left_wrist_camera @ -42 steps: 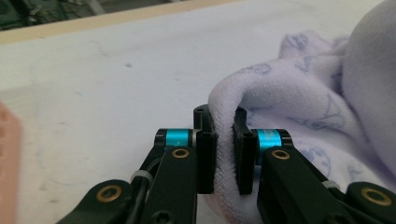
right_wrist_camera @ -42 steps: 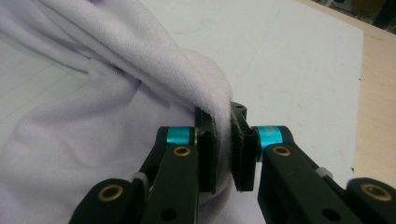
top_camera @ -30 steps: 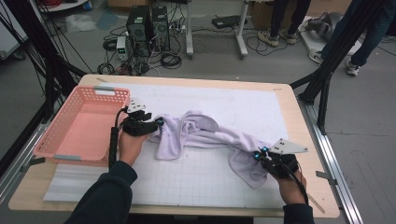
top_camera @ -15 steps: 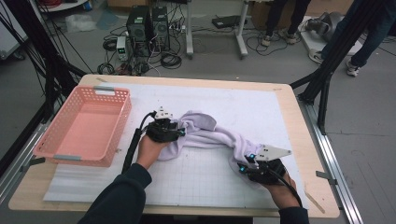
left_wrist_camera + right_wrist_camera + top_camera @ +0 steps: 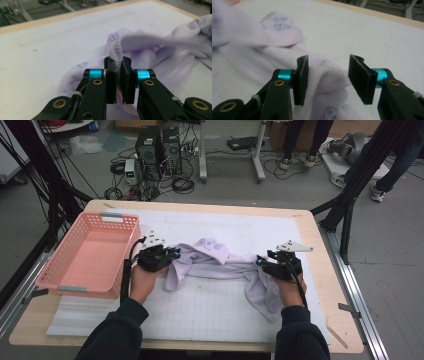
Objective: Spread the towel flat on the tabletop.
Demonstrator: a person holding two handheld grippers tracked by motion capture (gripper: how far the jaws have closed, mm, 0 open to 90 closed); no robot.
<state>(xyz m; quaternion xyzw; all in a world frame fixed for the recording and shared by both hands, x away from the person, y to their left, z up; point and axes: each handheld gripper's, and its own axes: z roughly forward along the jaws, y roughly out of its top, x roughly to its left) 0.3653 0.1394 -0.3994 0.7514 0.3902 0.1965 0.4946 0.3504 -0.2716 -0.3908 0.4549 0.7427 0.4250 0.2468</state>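
A wood-edged counter (image 5: 320,320) is carrying a white gridded mat (image 5: 210,305), and a grey floor beyond it is holding computer towers (image 5: 157,145), tangled cables and black stand legs; people's legs are standing at the far right. A pink plastic basket (image 5: 87,255) with latticed walls is sitting at the counter's left edge.

A pale lilac garment (image 5: 220,265) is lying crumpled across the middle of the mat, stretching between the two hands.

The left hand-held gripper (image 5: 167,257) is pinching the garment's left end: in the left gripper view its jaws are standing nearly together, having just been closing, and they are clamping a ribbed white hem (image 5: 116,53) that is rising from between the pads. The right hand-held gripper (image 5: 260,262) is resting at the garment's right end. Its jaws have just been opening, and in the right gripper view they are standing about half apart with a soft fold of cloth (image 5: 324,75) between them, touching the one pad and clear of the other.

The cloth is looking soft and fleecy, with faint purple print; the jaw pads are black and rough-faced, set on teal collars.
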